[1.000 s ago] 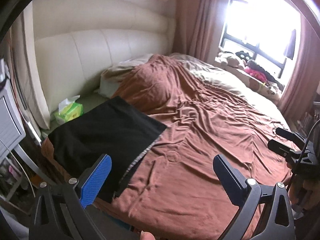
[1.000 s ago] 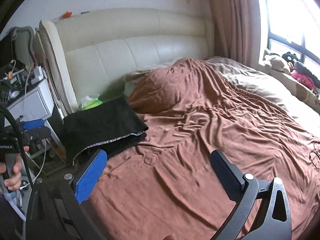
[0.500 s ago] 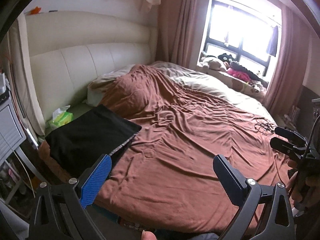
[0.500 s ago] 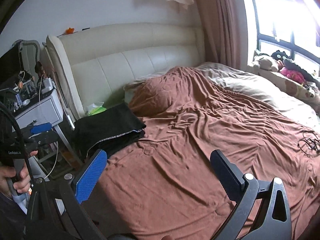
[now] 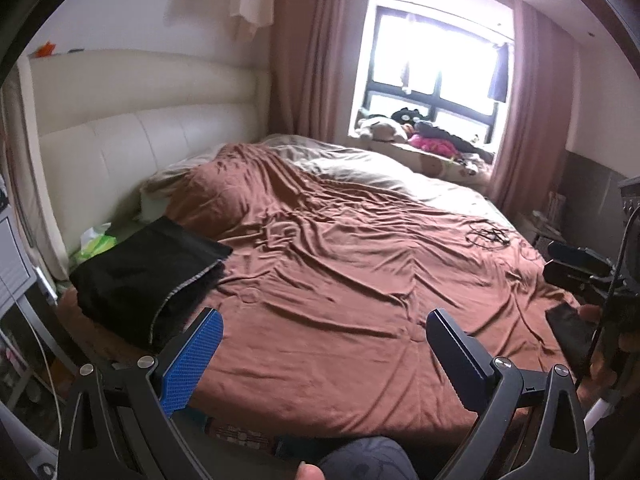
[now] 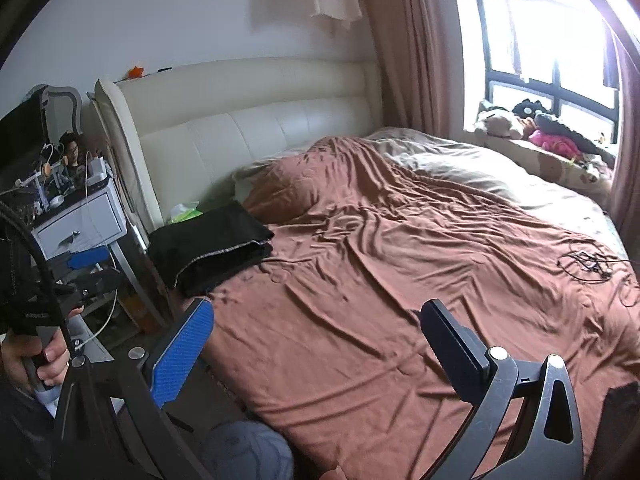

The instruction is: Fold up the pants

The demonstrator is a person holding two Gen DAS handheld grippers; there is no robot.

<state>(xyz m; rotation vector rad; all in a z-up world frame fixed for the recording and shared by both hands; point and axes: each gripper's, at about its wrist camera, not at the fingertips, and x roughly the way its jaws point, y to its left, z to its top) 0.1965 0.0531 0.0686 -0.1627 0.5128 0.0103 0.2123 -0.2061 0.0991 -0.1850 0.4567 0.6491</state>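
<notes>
Brown bedding (image 5: pixel 340 280) covers a big bed in a bedroom, and it is full of wrinkles. Behind the bed stands a tall cream headboard (image 5: pixel 140 120). A bright window (image 5: pixel 436 80) with pink curtains (image 5: pixel 304 48) is at the far side, and soft toys (image 5: pixel 404 128) lie on the sill below it.

The black pants (image 5: pixel 148 276) lie folded in a neat flat pile on the near left corner of the bed, close to the headboard end. A thin pale edge shows along the side of the pile. In the right wrist view the pants (image 6: pixel 212 248) sit just beside a white bedside drawer (image 6: pixel 80 220). A green tissue pack (image 5: pixel 96 240) pokes out behind the pile.

A tangle of black cable (image 5: pixel 486 236) lies on the brown bedding, well apart from the pants.

The left gripper (image 5: pixel 320 344) is up in the air in front of the bed. Its two fingers are spread wide and there is nothing between them. One finger has a blue pad (image 5: pixel 192 360). The right gripper (image 6: pixel 316 340) is the same: its fingers are wide apart and grip nothing. Neither gripper touches the pants.

A hand (image 6: pixel 32 360) holds the handle of the left gripper at the left edge of the right wrist view.
</notes>
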